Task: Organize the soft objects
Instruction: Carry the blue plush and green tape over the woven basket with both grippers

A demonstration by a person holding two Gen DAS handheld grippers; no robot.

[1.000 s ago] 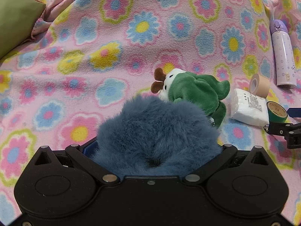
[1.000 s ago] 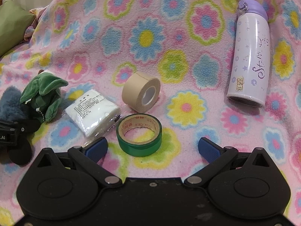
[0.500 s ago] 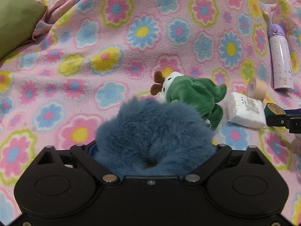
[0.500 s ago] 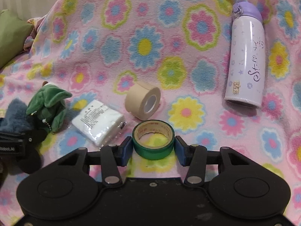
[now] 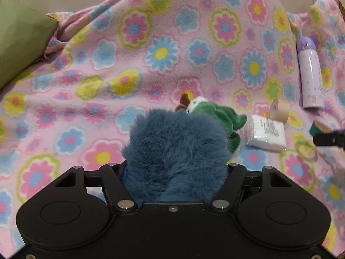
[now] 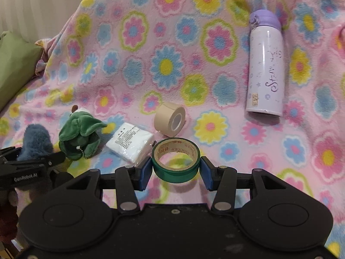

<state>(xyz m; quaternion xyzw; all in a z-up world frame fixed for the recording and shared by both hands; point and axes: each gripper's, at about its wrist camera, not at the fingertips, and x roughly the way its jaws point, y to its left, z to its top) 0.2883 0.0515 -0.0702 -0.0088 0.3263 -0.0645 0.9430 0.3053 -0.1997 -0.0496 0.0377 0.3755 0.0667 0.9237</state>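
Between the fingers of the left hand-held gripper (image 5: 175, 168) sat the blue fluffy toy (image 5: 176, 151), its fur bulging over both fingers; the jaws had just been closing on it and, judging by the squeezed pile, they gripped it. Just beyond it on the floral blanket (image 5: 129, 64) lay the green plush toy (image 6: 80, 137), touching or nearly touching the blue one. The right hand-held gripper (image 6: 175, 169) was clenched on the green tape roll (image 6: 175, 161), both blue pads pressed to its sides. The step in hand looked like picking up, one thing per hand. The next move would call for carrying each to its own group, soft things apart from hard ones, while keeping the blue toy from slipping out of the squeeze; where the groups belong could not be told. Counted: two plush toys, blue and green; one white tissue pack (image 6: 129, 143) beside the green plush; two tape rolls, the held green one and a beige tape roll (image 6: 170, 122) standing on edge near it; one lilac bottle (image 6: 266, 73) lying well apart to the right; one green cushion (image 6: 15, 69) at the blanket's left edge.
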